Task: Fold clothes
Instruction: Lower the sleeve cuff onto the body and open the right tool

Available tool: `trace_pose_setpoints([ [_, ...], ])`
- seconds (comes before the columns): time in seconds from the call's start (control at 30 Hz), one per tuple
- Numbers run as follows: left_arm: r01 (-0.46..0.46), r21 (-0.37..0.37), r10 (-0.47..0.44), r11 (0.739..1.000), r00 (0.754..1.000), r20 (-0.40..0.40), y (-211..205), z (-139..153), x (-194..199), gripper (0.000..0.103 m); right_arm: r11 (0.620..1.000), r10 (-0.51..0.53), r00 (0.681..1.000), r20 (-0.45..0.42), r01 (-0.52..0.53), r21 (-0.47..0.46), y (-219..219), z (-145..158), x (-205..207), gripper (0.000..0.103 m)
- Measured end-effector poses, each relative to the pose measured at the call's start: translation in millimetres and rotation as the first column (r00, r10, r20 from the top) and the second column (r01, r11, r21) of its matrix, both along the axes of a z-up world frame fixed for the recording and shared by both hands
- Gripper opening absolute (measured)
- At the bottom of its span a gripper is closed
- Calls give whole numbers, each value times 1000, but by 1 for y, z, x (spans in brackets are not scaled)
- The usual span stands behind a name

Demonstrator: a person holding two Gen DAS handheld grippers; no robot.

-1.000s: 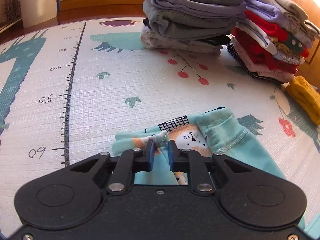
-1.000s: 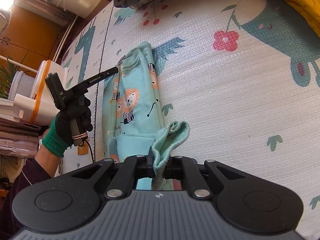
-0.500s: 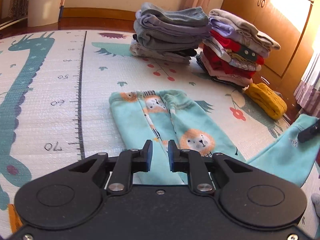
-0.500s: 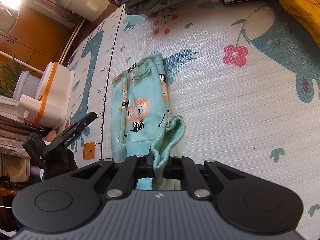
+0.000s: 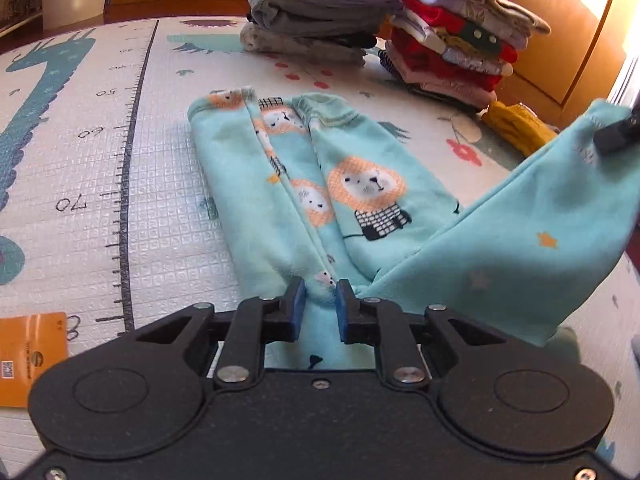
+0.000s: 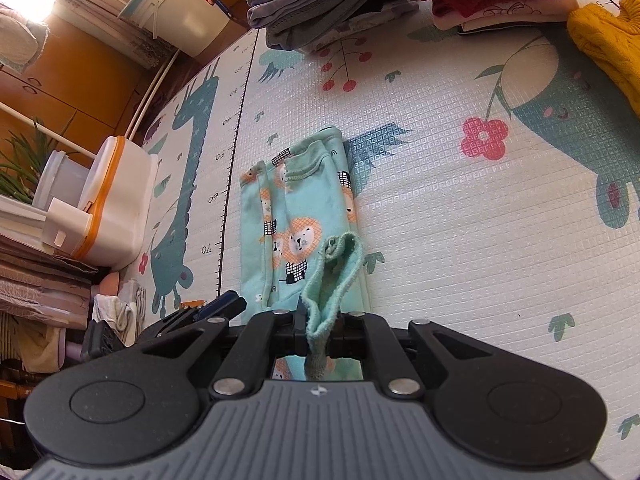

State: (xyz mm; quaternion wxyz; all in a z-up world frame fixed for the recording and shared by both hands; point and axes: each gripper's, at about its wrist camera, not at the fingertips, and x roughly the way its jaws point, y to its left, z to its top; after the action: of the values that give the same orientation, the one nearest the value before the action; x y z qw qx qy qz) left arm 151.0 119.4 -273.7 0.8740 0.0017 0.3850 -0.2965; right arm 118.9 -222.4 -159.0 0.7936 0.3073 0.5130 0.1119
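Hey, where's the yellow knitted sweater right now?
The yellow knitted sweater lies on the play mat at the right of the left wrist view, just in front of the red-and-white clothes stack.

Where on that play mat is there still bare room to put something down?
Bare mat lies right of the turquoise pyjamas, up to the yellow sweater; also left of them, around the printed ruler. The far edge is crowded by the grey stack and red stack.
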Motion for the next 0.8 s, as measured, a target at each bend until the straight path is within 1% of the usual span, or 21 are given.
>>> trace_pose_setpoints([
  [0.03, 3, -2, -3, 1000, 1000, 8, 1, 0, -3, 14, 1000, -2, 1000, -1, 2, 2, 1, 0, 1, 9],
  [0.1, 9, -43, -6, 999, 999, 53, 13, 19, -13, 14, 1000, -6, 1000, -3, 6, 4, 4, 0, 3, 9],
  [0.17, 29, -65, -24, 997, 997, 72, 24, 30, -26, 14, 1000, -15, 1000, -1, 15, 12, 5, 4, 5, 9],
  [0.23, 81, -70, -76, 994, 994, 74, 32, 36, -44, 14, 999, -24, 1000, 4, 24, 25, 7, 8, 6, 9],
  [0.3, 153, -51, -149, 987, 986, 75, 33, 38, -65, 14, 999, -31, 999, 10, 30, 34, 7, 12, 10, 9],
  [0.37, 206, -43, -203, 978, 977, 73, 30, 39, -84, 20, 997, -52, 999, 6, 52, 55, 6, 13, 15, 9],
  [0.4, 225, -38, -222, 974, 972, 74, 27, 39, -92, 33, 996, -62, 998, 4, 62, 64, 6, 13, 17, 9],
  [0.43, 238, -26, -236, 971, 969, 78, 22, 37, -98, 45, 995, -67, 998, 4, 67, 67, 6, 14, 19, 9],
  [0.5, 269, 14, -269, 963, 959, 85, 11, 33, -108, 46, 994, -79, 997, 1, 78, 71, 7, 15, 23, 9],
  [0.57, 291, 62, -296, 955, 951, 92, 1, 27, -115, 46, 990, -111, 994, -11, 111, 85, 6, 14, 28, 9],
  [0.7, 325, 166, -341, 931, 937, 76, -13, 9, -128, 46, 983, -154, 987, -39, 157, 92, 10, 13, 40, 9],
  [0.73, 321, 180, -339, 930, 938, 76, -14, 6, -129, 46, 982, -162, 986, -45, 165, 93, 12, 13, 43, 9],
  [0.8, 298, 172, -315, 939, 946, 82, -11, 6, -128, 46, 979, -177, 982, -59, 182, 95, 16, 12, 51, 9],
])
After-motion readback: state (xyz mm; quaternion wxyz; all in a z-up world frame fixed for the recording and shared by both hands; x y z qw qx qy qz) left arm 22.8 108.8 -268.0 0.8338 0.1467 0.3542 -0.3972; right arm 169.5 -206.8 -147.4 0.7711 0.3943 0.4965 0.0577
